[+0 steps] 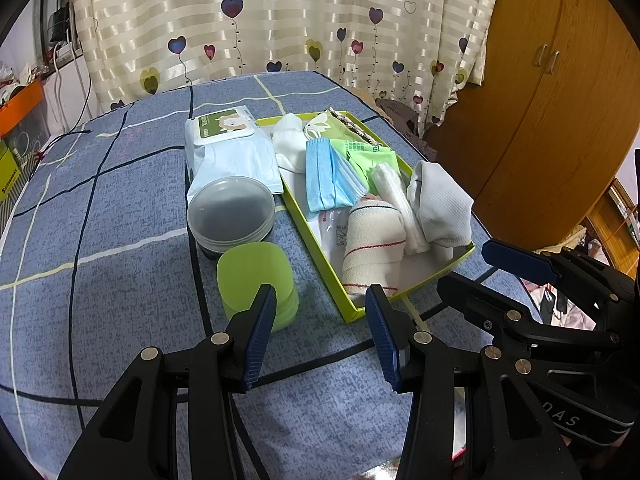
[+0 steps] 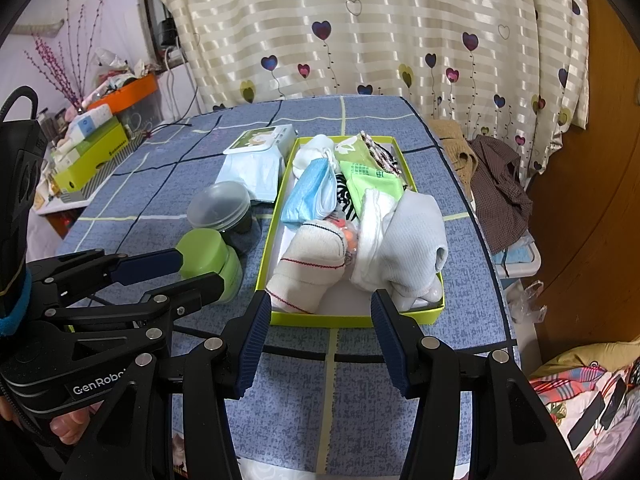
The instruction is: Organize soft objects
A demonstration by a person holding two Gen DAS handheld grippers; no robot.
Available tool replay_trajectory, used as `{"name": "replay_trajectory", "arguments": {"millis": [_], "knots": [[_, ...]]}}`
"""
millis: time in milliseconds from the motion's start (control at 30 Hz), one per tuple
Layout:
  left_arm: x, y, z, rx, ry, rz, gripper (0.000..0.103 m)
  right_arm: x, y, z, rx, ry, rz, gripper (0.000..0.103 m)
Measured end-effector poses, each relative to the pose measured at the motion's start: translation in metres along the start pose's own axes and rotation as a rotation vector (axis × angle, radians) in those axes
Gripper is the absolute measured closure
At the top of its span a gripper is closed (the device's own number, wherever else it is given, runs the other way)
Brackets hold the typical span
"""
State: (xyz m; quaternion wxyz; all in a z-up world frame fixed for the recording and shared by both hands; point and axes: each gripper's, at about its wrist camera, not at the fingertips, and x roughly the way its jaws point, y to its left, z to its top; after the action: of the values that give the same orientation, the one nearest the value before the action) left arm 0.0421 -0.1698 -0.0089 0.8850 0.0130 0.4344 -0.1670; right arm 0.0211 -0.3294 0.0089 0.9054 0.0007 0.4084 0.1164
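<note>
A lime-green shallow box (image 1: 316,240) (image 2: 352,318) sits on the blue checked table. It holds soft things: a white sock with red stripes (image 1: 374,246) (image 2: 312,264), a pale grey sock (image 1: 440,204) (image 2: 408,240), blue face masks (image 1: 326,176) (image 2: 310,192), green packets (image 1: 368,152) (image 2: 374,176) and a white sock at the far end (image 1: 288,140). My left gripper (image 1: 320,300) is open and empty, just short of the box's near left corner. My right gripper (image 2: 318,300) is open and empty at the box's near edge.
Left of the box stand a green lidded jar (image 1: 258,280) (image 2: 212,256), a clear lidded tub (image 1: 232,214) (image 2: 220,206) and a wet-wipes pack (image 1: 230,148) (image 2: 260,152). Clothes (image 2: 496,184) lie off the table's right side by a wooden wardrobe (image 1: 540,100).
</note>
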Motion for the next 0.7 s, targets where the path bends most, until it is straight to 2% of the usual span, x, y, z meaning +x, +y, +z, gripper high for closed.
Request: {"name": "replay_trajectory", "arguments": {"millis": [700], "knots": [[-0.0003, -0.0010, -0.0009, -0.001, 0.007, 0.003, 0.055, 0.0000, 0.0000, 0.0001, -0.001, 0.001, 0.000, 0.051]]}}
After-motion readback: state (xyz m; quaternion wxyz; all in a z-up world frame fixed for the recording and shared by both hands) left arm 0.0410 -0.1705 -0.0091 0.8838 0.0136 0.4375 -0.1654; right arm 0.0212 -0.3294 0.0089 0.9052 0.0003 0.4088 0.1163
